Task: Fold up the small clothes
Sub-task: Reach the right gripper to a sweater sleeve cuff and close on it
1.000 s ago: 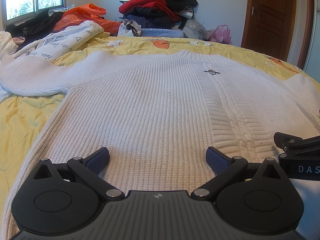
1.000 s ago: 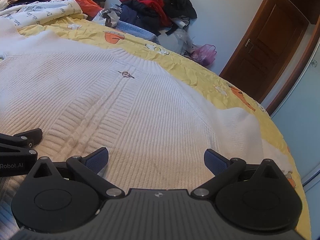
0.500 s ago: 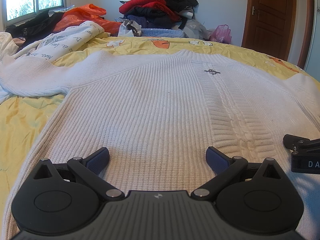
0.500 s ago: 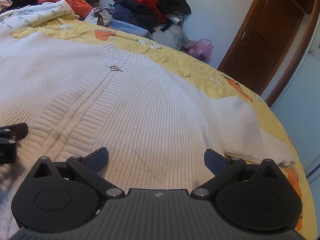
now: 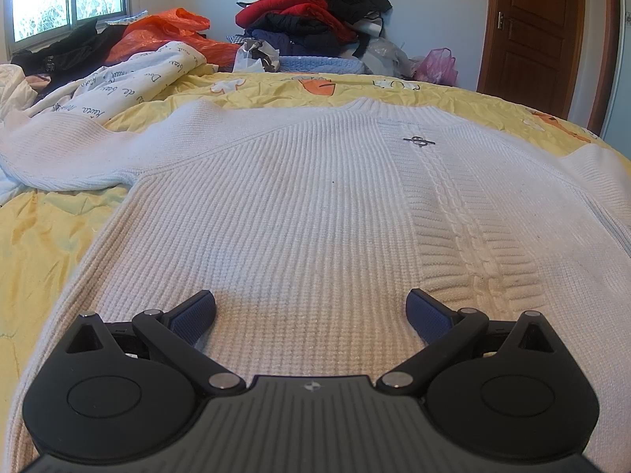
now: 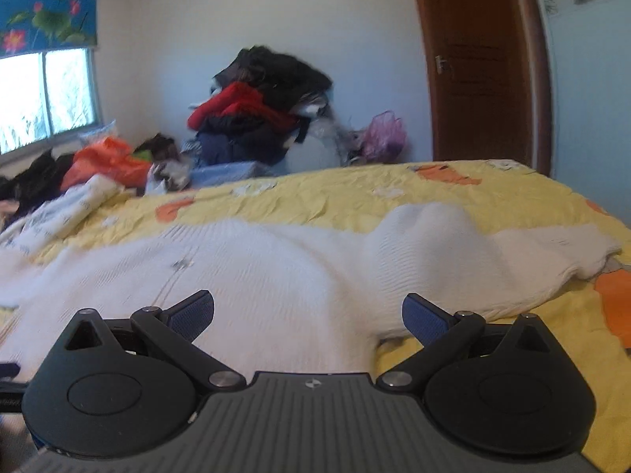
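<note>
A white knit sweater (image 5: 307, 205) lies spread flat, front up, on a yellow bedspread (image 5: 43, 236). Its left sleeve (image 5: 67, 149) stretches out to the left. My left gripper (image 5: 311, 311) is open and empty, low over the sweater's lower body. In the right wrist view the sweater (image 6: 276, 276) lies across the bed with its right sleeve (image 6: 512, 252) bunched toward the right edge. My right gripper (image 6: 307, 311) is open and empty, over the sweater's lower right side near its hem.
A pile of dark and red clothes (image 5: 311, 19) sits against the far wall, with an orange bag (image 5: 165, 35) and a printed white cloth (image 5: 130, 79) at the back left. A wooden door (image 5: 528, 27) is at the back right.
My right gripper has swung right and tilted level, so its view now takes in the right sleeve and the room. It has left the left wrist view. My left gripper has hardly moved.
</note>
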A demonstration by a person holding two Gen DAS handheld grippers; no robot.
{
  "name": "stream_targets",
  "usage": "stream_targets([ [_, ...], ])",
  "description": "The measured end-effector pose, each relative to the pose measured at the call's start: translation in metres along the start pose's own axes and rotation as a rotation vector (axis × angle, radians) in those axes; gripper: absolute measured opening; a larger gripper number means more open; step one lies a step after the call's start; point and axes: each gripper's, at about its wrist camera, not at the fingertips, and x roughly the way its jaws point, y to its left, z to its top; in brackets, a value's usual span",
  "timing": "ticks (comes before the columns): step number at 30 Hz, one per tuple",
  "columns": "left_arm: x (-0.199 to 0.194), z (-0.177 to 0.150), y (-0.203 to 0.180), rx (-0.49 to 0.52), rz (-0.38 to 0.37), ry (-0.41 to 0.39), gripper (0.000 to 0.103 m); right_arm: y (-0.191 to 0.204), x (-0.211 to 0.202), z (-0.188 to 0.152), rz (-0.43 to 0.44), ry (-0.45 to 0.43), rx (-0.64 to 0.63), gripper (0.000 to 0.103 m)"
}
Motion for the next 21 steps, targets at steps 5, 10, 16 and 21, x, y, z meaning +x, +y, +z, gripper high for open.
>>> stream_targets([
  [5,0.001,0.0,-0.001,0.002,0.003,0.0,0.103,-0.098,0.011,0.031,-0.12,-0.008,0.194,0.103],
  [10,0.001,0.0,-0.001,0.002,0.001,0.0,0.103,-0.207,0.034,0.04,-0.202,-0.013,0.613,0.086],
  [16,0.0,0.0,0.0,0.001,0.001,0.0,0.103,-0.283,0.072,0.027,-0.321,-0.017,0.825,0.081],
  [21,0.001,0.0,-0.001,0.003,0.002,0.0,0.103,-0.294,0.095,0.016,-0.334,-0.025,0.82,0.075],
])
